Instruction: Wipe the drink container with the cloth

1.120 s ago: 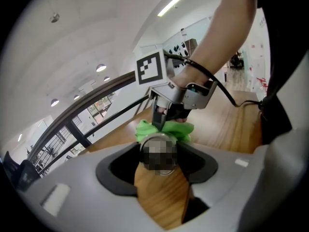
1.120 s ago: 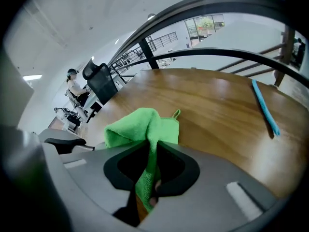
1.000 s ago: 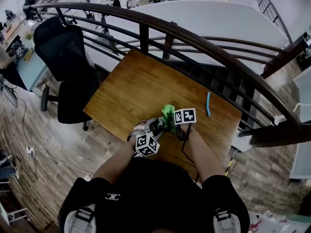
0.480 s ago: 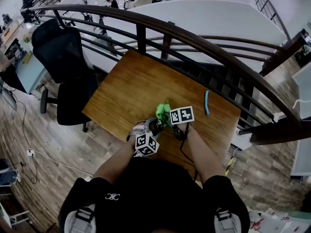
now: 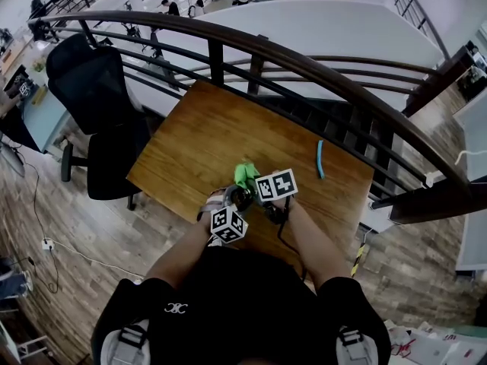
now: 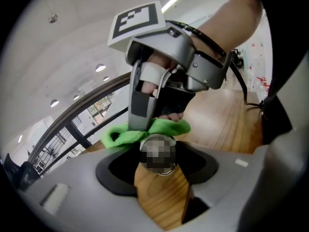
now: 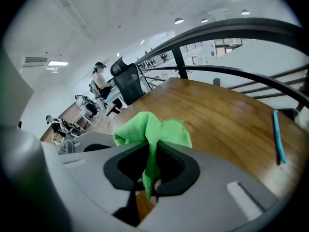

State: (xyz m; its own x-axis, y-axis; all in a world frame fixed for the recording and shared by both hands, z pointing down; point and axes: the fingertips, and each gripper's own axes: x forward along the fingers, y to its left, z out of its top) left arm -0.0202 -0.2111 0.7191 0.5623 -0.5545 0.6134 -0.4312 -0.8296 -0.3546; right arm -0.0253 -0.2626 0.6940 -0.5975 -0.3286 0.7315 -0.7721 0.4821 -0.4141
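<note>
grips the drink container (image 6: 158, 154) in the left gripper (image 6: 158, 170), pressed shut against its sides, over the near part of the wooden table (image 5: 205, 135). pinches the green cloth (image 7: 153, 129) in the right gripper (image 7: 152, 170), closed tight on a hanging fold, with the loose bunch spilling out ahead. lays that cloth against the far side of the container's top, touching it, as seen from the left gripper view.

looks hard, round and shiny at the container's top, so probably stiff and somewhat slippery under the pads. seems light enough for a one-handed hold, though cannot tell whether full or empty. calls for a hold low on the body, across the widest part, leaving the top and upper wall free for rubbing. handles soft and limp on the cloth side: folds, drags and probably clings well to a smooth surface. best taken by a bunched middle rather than a corner, to keep a fat pad of fabric forward.

shows no readable brand or label on the container, blurred at its top. carries only black-and-white square patterns on the marker cubes, no letters. leaves a thin blue stick (image 5: 319, 159) lying well apart toward the table's right side, untouched.
</note>
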